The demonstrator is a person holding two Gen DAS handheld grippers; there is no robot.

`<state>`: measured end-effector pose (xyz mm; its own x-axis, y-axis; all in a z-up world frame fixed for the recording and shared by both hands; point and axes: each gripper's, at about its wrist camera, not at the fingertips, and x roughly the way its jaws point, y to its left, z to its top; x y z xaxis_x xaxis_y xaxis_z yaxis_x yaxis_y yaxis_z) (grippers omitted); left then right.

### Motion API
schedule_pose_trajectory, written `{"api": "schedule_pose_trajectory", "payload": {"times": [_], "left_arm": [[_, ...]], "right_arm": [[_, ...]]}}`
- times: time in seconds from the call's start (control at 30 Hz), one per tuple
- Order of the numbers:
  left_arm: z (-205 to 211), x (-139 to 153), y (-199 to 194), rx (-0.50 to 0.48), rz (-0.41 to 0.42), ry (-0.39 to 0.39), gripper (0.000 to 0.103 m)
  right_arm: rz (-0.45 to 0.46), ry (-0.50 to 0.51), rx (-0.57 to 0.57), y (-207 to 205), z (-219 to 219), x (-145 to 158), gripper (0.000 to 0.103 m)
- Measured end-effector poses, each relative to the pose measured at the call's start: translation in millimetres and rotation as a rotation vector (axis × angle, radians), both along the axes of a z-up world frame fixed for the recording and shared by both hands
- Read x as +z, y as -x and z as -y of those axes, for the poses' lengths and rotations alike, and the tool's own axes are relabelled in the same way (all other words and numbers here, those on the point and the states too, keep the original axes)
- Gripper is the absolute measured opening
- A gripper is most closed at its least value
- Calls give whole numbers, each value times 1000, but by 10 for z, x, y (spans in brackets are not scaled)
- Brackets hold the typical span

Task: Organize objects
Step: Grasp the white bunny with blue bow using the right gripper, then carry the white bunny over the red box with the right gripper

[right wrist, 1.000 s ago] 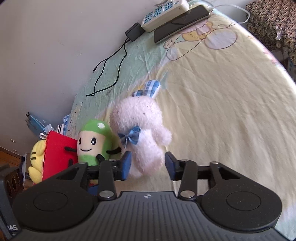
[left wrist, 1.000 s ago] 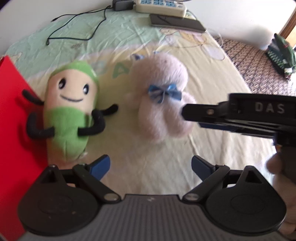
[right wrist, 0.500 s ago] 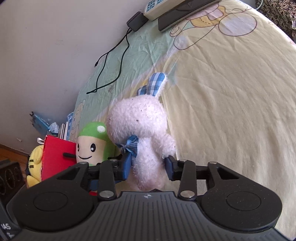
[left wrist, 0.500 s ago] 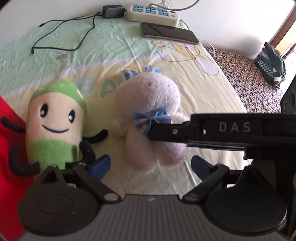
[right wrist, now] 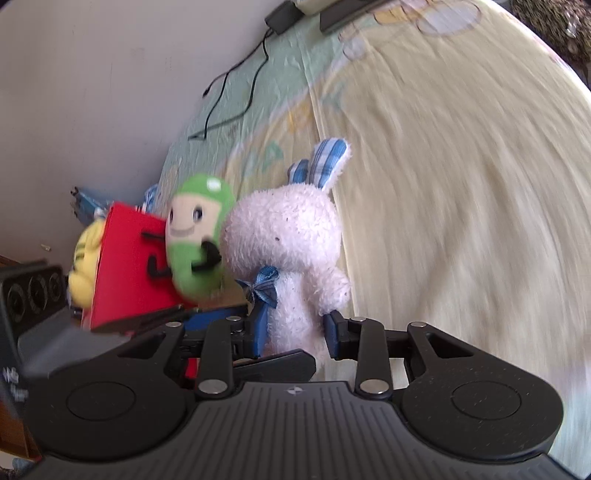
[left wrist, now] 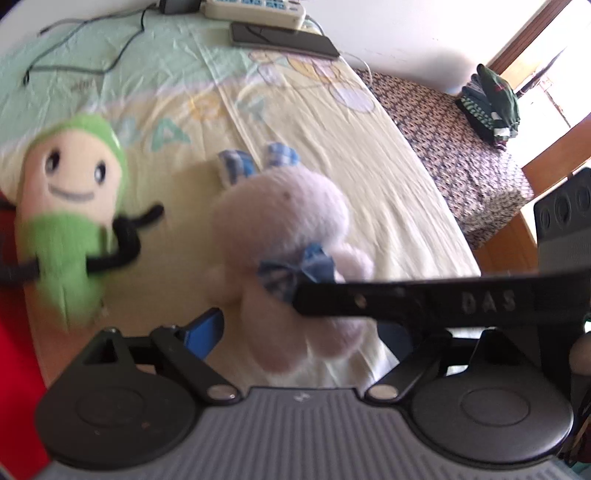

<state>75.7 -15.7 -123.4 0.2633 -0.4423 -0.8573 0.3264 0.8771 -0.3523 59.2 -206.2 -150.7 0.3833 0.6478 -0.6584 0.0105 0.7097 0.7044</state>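
A white plush rabbit (right wrist: pixel 284 236) with a blue bow and checked ears stands upright on the yellow sheet. My right gripper (right wrist: pixel 295 328) has its jaws closing, and both blue pads press into the rabbit's lower body. In the left wrist view one of the right gripper's black fingers (left wrist: pixel 406 299) crosses the rabbit (left wrist: pixel 280 221) at the bow. My left gripper (left wrist: pixel 299 332) is closing slightly but stands wide, with the rabbit's lower body between its pads and untouched. A green plush figure (left wrist: pixel 70 221) lies to the rabbit's left, also seen as the green figure (right wrist: pixel 195 243).
A red box (right wrist: pixel 129 266) stands at the bed's left edge with a yellow plush (right wrist: pixel 85 258) behind it. A power strip (left wrist: pixel 255 9), a dark phone (left wrist: pixel 284 37) and a black cable (left wrist: pixel 92 55) lie at the far end. A patterned cushion (left wrist: pixel 461 158) is on the right.
The right gripper's jaws have narrowed onto the rabbit's body, and the rabbit now stands more upright. The left gripper has drawn nearer, so the rabbit sits between its fingers.
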Motion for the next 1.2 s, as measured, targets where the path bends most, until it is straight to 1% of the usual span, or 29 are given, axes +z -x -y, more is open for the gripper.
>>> {"api": "schedule_pose_trajectory", "payload": {"times": [0.07,0.2,0.3,0.37,0.53,0.7,0.93,1.03,1.2], "left_arm": [[8,-35,113,-22,-17,12,91],[89,-26,347,-77,-2,4,91],[140,-8,503,-115,2,13,90],[165,16,607,-133,20,-3,90],[65,160,792,-130,64,5,87],[-84,409,1019,-121,153,-5,86],[-334,858,1263,-131,306,-3,86],[-529,1064,1350,-121,371,9,86],[-969,1379,1417,-79,478,11,86]], "right_arm": [[-20,-7,0,141,6,3,33],[-38,-6,24,354,-49,25,33],[-22,28,45,486,-128,82,33],[-11,38,54,549,-168,125,33],[29,45,70,691,-240,254,33],[118,52,96,837,-368,488,33],[257,47,75,1027,-606,893,33],[317,46,73,1055,-780,1080,33],[412,35,103,981,-1178,1359,33]]}}
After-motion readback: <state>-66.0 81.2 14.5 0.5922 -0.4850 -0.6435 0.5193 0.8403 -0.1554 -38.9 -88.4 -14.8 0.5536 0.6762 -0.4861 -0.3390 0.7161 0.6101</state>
